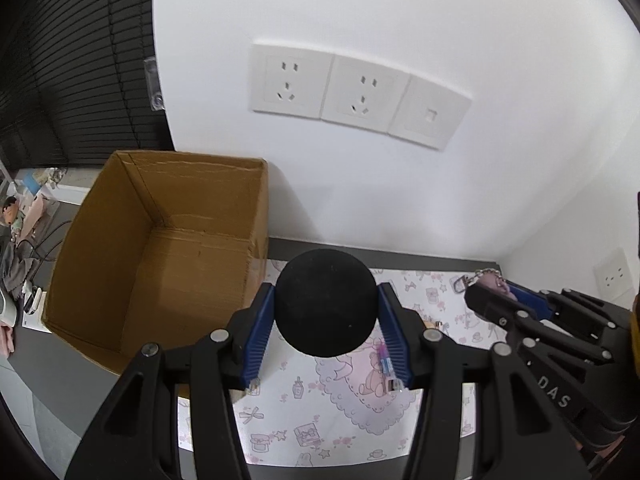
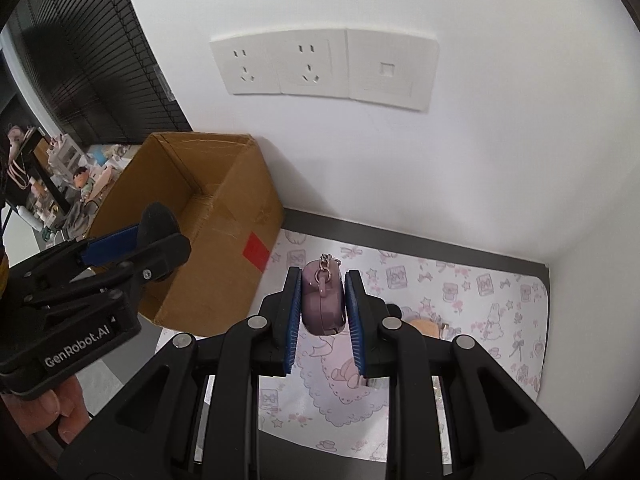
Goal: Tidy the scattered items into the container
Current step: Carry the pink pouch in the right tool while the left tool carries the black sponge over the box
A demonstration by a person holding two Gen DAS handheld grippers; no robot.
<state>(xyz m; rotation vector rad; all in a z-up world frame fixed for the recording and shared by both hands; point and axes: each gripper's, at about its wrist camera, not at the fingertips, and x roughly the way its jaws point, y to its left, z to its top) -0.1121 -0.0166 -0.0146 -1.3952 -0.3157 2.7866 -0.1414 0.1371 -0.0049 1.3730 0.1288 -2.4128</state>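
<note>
Pouch (image 2: 322, 304) upright in right tool (image 2: 323, 312); chain end (image 2: 325, 261) forward

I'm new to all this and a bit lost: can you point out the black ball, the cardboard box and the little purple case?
black ball (image 1: 326, 304), left wrist view, centre of its front.
cardboard box (image 1: 120, 248), left wrist view, inner left wall.
purple case (image 2: 322, 300), right wrist view, middle of its body.

Cardboard box (image 1: 160, 248): brown corrugated board, matt, creased along the flaps, with a glossy red sticker (image 2: 255, 251) on its outer wall. Black disc (image 1: 326, 302): matt, faintly grainy surface. Pink case (image 2: 323, 300): smooth plastic, satin sheen, metal chain at 12 o'clock. Gripper pads (image 2: 291, 316): blue ribbed material; frames matt black plastic with bright metal pins. Printed mat (image 2: 460, 300): smooth, low sheen. Wall sockets (image 2: 320, 64): white plastic.
</note>
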